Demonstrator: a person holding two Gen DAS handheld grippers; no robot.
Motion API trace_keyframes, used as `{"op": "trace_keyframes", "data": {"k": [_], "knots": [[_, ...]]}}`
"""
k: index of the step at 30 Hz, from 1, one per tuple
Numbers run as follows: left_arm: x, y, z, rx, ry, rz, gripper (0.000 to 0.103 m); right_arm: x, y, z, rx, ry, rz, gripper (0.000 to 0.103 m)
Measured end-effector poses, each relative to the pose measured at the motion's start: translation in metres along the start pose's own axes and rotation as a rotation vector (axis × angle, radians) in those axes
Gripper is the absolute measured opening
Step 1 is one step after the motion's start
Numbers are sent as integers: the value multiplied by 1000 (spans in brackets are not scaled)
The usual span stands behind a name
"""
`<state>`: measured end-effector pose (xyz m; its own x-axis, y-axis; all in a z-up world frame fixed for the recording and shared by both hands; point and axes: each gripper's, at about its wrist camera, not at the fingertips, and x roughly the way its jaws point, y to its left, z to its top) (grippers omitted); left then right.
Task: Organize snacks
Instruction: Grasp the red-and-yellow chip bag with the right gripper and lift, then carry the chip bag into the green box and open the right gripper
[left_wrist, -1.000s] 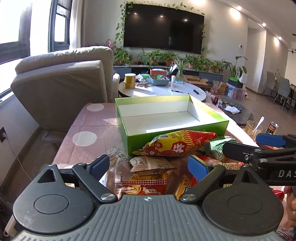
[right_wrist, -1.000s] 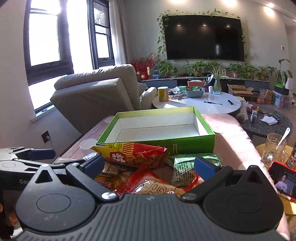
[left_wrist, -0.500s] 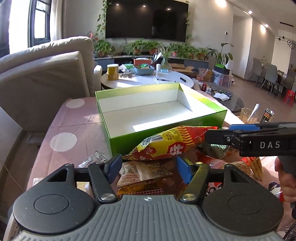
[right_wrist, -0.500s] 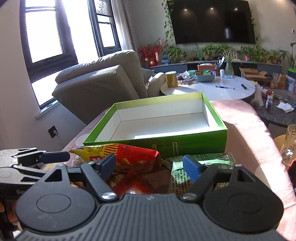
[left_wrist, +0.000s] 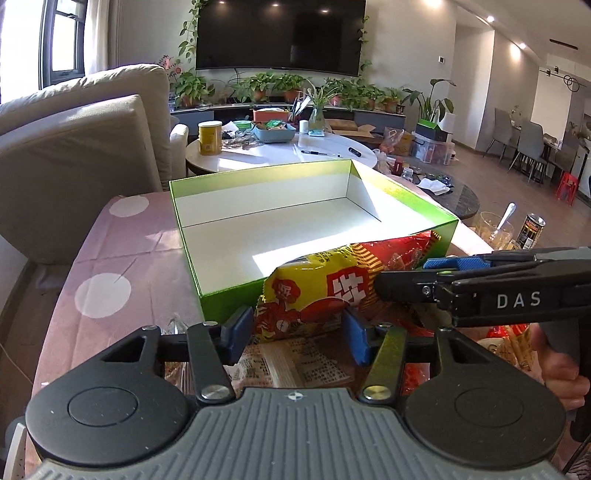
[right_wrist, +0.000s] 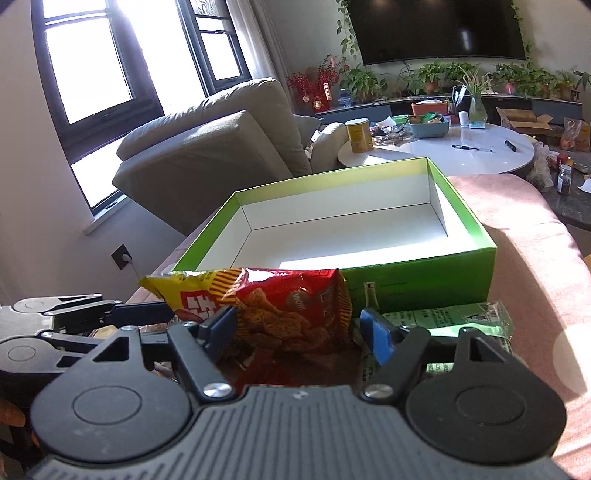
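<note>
Left gripper (left_wrist: 297, 334) has just been closing, its fingers (left_wrist: 236, 334) now clamped on the yellow end of the red-and-yellow snack bag (left_wrist: 332, 291). Right gripper (right_wrist: 299, 330) sits around the bag's red end, but can't tell if it's pinching. Bag leans against the front wall of the green box (right_wrist: 424, 273) on the pink counter (left_wrist: 122, 258).

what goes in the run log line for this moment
left gripper: jaws closing on chip bag | right gripper: astride bag | green box: empty
</note>
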<state>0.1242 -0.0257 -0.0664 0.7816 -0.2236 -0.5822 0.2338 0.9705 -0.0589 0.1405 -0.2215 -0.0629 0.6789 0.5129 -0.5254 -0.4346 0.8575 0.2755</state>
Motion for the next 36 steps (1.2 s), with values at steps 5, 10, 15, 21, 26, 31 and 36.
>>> {"op": "trace_keyframes", "data": {"k": [5, 10, 15, 21, 26, 31, 36], "knots": [[1, 2, 3, 6, -9, 17, 57, 4, -7, 5, 18, 2, 23, 69], [6, 5, 7, 13, -13, 15, 58, 12, -6, 12, 6, 7, 33, 70], [14, 7, 9, 0, -7, -21, 58, 20, -8, 17, 24, 18, 54, 74], [13, 0, 11, 20, -26, -33, 53, 28, -5, 19, 40, 44, 66, 74], [-8, -8, 17, 44, -81, -35, 53, 9, 6, 22, 15, -9, 61, 73], [-29, -17, 27, 61, -143, -36, 53, -15, 15, 29, -6, -86, 50, 73], [-40, -20, 44, 73, -190, -32, 53, -25, 16, 43, -18, -141, 53, 73]]}}
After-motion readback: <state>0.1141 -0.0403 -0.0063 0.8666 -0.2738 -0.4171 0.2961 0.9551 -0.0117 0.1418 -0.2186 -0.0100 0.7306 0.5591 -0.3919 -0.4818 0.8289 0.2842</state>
